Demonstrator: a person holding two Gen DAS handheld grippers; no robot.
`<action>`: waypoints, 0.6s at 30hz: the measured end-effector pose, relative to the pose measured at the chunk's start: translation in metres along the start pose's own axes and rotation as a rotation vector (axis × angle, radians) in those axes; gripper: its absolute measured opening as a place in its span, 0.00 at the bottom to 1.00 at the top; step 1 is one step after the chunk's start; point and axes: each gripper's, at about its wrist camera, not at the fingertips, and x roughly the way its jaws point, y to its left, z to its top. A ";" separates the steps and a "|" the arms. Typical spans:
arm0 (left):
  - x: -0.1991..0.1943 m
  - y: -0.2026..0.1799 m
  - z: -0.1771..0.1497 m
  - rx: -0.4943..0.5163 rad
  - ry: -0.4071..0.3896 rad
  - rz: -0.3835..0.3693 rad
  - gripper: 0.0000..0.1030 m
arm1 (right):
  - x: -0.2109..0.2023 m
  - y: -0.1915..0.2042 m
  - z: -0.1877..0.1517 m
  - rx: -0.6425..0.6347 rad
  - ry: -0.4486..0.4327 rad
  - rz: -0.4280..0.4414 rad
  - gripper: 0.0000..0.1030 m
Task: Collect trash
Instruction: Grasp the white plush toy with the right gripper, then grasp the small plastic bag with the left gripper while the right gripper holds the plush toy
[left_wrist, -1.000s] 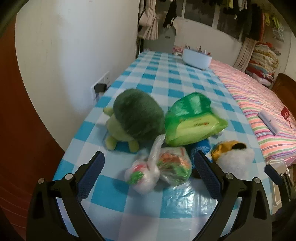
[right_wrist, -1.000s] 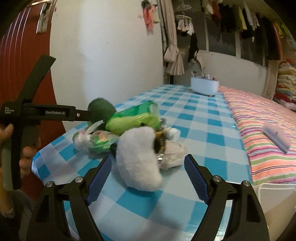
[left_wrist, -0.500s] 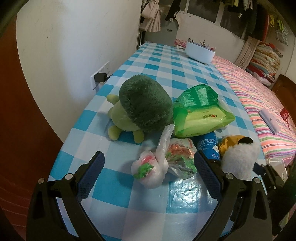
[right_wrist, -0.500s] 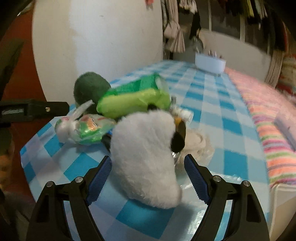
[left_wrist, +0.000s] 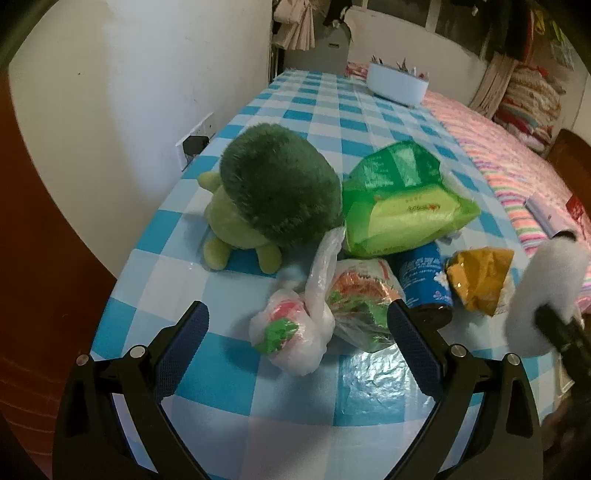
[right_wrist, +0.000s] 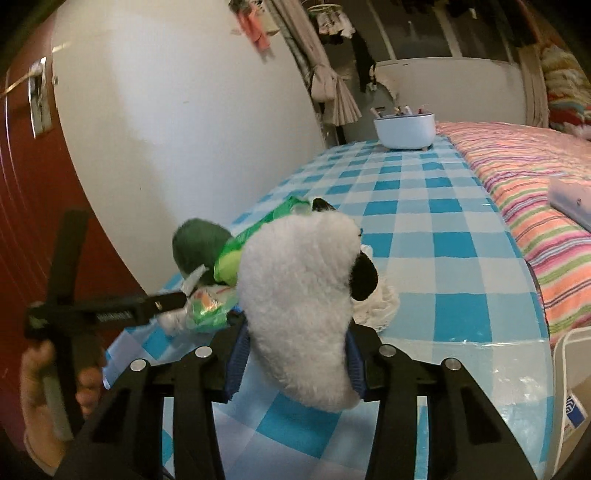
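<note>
Trash lies on the checked table (left_wrist: 288, 435): a knotted white plastic bag (left_wrist: 288, 336), a clear snack bag (left_wrist: 358, 299), a green wipes pack (left_wrist: 399, 206), a blue can (left_wrist: 424, 280) and a yellow wrapper (left_wrist: 480, 277). My left gripper (left_wrist: 297, 314) hovers open just before the white bag, and nothing is held. My right gripper (right_wrist: 295, 354) is closing its jaws on a white plush toy (right_wrist: 299, 288); the pads press into its sides. That toy (left_wrist: 543, 291) shows at the right edge of the left wrist view, raised off the table.
A green plush turtle (left_wrist: 273, 192) sits behind the trash, near the wall. A white bowl (left_wrist: 397, 83) of small items stands at the table's far end. A striped bed (left_wrist: 517, 166) runs along the right side. A hand (right_wrist: 40, 398) holds the left gripper's handle.
The right gripper's jaws have closed in onto the white plush toy, which is now tilted and lifted. The yellow wrapper behind it is uncovered. The left gripper has barely moved.
</note>
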 end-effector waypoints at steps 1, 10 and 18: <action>0.003 -0.002 0.000 0.010 0.003 0.009 0.93 | -0.002 -0.001 0.001 0.006 -0.007 0.004 0.42; 0.014 -0.007 -0.004 -0.001 0.031 -0.063 0.53 | -0.014 -0.006 0.003 0.035 -0.037 0.040 0.42; 0.007 -0.012 -0.005 0.021 0.016 -0.112 0.24 | -0.020 -0.012 0.004 0.066 -0.065 0.039 0.42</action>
